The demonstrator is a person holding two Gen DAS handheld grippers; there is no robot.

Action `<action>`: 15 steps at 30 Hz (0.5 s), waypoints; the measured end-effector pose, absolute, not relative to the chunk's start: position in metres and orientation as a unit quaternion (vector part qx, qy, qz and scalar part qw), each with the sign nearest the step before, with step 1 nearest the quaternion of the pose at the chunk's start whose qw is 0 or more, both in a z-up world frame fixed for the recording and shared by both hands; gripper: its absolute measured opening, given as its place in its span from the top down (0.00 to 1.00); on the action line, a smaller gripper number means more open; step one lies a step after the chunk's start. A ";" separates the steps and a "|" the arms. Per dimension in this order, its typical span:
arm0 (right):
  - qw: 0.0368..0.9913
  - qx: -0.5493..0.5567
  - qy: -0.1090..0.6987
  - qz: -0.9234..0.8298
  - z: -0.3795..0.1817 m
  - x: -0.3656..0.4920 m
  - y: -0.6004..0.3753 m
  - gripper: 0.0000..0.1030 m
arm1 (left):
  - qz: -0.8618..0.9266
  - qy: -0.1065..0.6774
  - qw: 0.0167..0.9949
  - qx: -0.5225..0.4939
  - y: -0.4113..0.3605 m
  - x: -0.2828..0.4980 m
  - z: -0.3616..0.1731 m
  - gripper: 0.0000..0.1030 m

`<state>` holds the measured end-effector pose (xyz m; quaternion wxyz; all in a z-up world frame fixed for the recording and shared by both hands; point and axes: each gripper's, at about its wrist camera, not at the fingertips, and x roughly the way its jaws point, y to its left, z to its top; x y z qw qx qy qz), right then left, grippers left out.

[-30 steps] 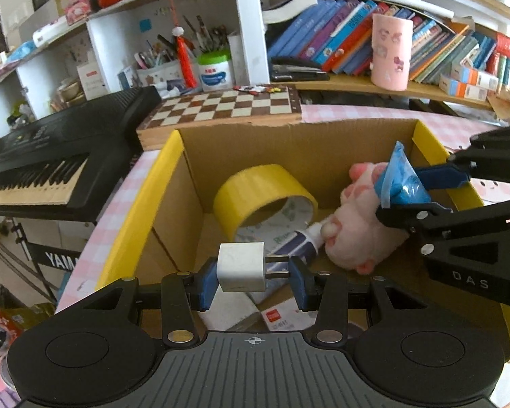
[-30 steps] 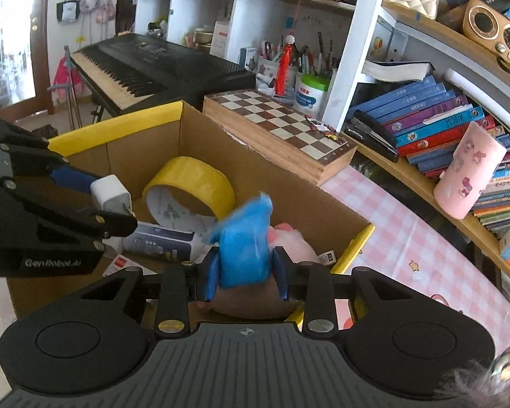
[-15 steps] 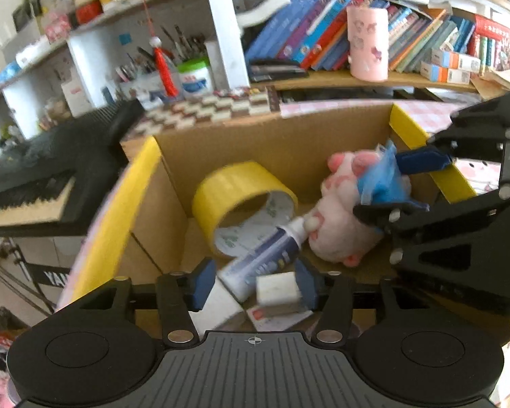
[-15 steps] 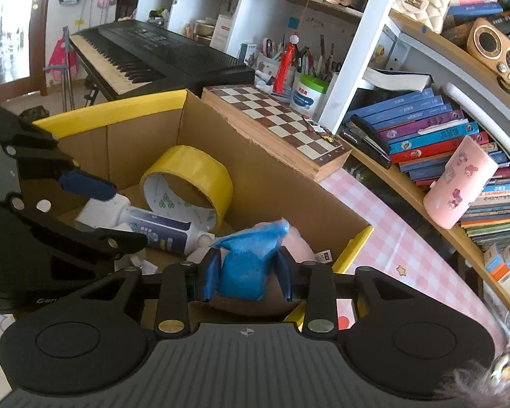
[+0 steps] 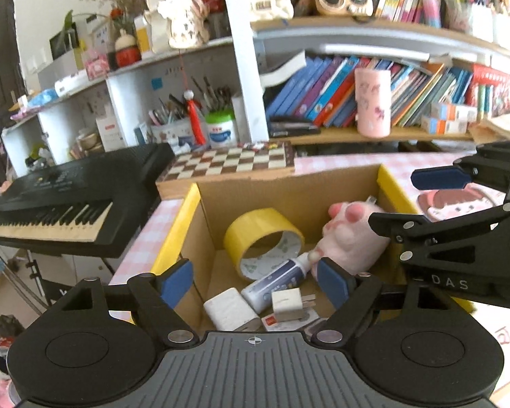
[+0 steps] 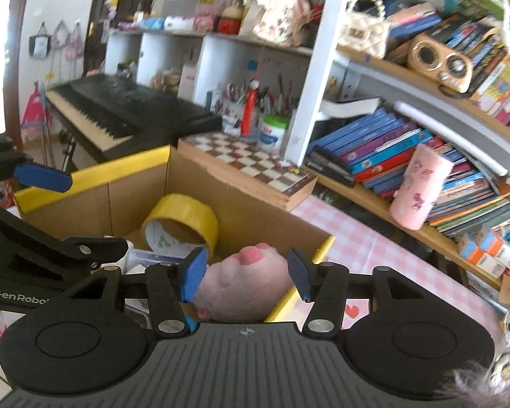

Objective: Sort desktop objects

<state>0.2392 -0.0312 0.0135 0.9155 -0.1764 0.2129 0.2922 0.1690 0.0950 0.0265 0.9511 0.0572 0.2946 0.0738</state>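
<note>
A cardboard box (image 5: 176, 231) with yellow taped rims holds a yellow tape roll (image 5: 263, 241), a pink plush toy (image 5: 350, 234), a tube (image 5: 275, 280), a white block (image 5: 231, 309) and a white charger plug (image 5: 287, 304) lying on its floor. My left gripper (image 5: 255, 280) hovers above the box's near side, its jaws opening with nothing between the pads. My right gripper (image 6: 247, 272) is over the plush toy (image 6: 244, 278), jaws opening and pads clear of it. A blue sliver (image 6: 191, 323) shows beside the plush. Each gripper appears in the other's view (image 5: 414, 200) (image 6: 68, 210).
A black keyboard (image 5: 68, 200) stands left of the box and a chessboard (image 5: 231, 163) lies behind it. A pink cup (image 5: 372, 102), books and a pen pot (image 5: 221, 132) fill the shelf beyond. Pink checked cloth (image 6: 374, 251) covers the table to the right.
The left gripper let go of the white charger plug, which now lies in the box. The right gripper released the blue packet. Both have opened and drawn back and up.
</note>
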 end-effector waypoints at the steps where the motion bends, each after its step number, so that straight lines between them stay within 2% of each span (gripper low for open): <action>1: 0.918 -0.172 0.209 0.288 0.016 0.235 -0.034 0.48 | 0.072 0.289 0.953 0.057 0.094 0.165 0.029 0.16; 15: 0.957 -0.088 0.195 0.194 0.040 0.150 -0.087 0.42 | 0.052 0.246 0.967 0.048 0.085 0.094 0.051 0.11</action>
